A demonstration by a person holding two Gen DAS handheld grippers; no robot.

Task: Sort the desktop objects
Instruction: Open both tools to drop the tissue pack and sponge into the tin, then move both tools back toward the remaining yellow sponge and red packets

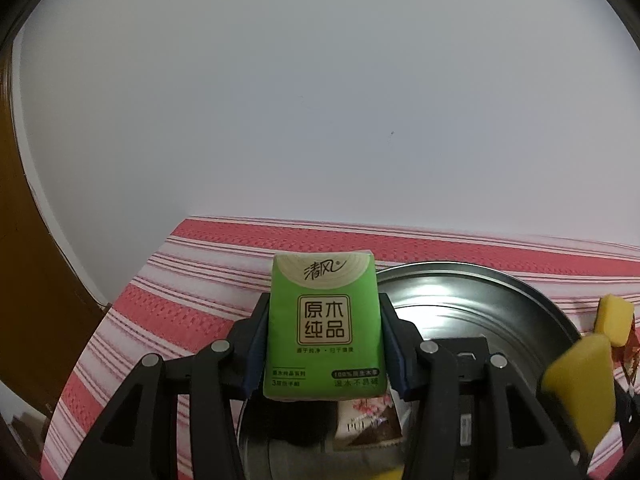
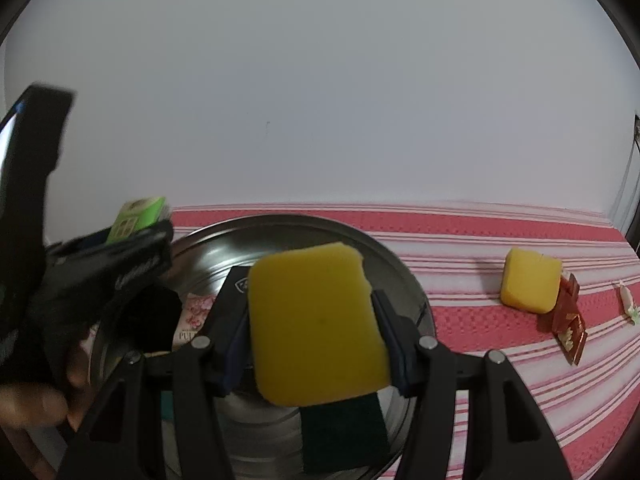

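Underneath everything lies a red-and-white striped cloth [image 2: 480, 232] that covers the work surface, and behind it rises a plain white wall [image 1: 320, 100]. At the left edge of the left wrist view a brown wooden panel [image 1: 24, 240] stands against that wall.

On the cloth sits a wide, shallow metal basin [image 2: 384, 256], round and shiny. Inside it, partly hidden by the grippers, lies a pink flowered packet [image 2: 196, 312] with some lettering, and near the front of the basin floor a dark green rectangular pad [image 2: 344, 436] shows below the held sponge.

The left gripper [image 1: 325, 344] is clamped on a green tissue pack [image 1: 324, 332], its blue-lined fingers [image 1: 256, 344] pressing both long sides; the pack stands upright above the left part of the basin. From the right wrist view, a person's hand [image 2: 32, 404] is seen at the left edge, carrying that gripper.

The right gripper [image 2: 316, 336] is closed on a yellow sponge [image 2: 316, 320], pads against its two sides, and holds it over the middle of the basin.

Out on the cloth to the right of the basin, well apart from it, rests a second yellow sponge [image 2: 530, 280]. Just beside it lie red foil sachets [image 2: 566, 320], and further right a small wrapped candy [image 2: 628, 304].
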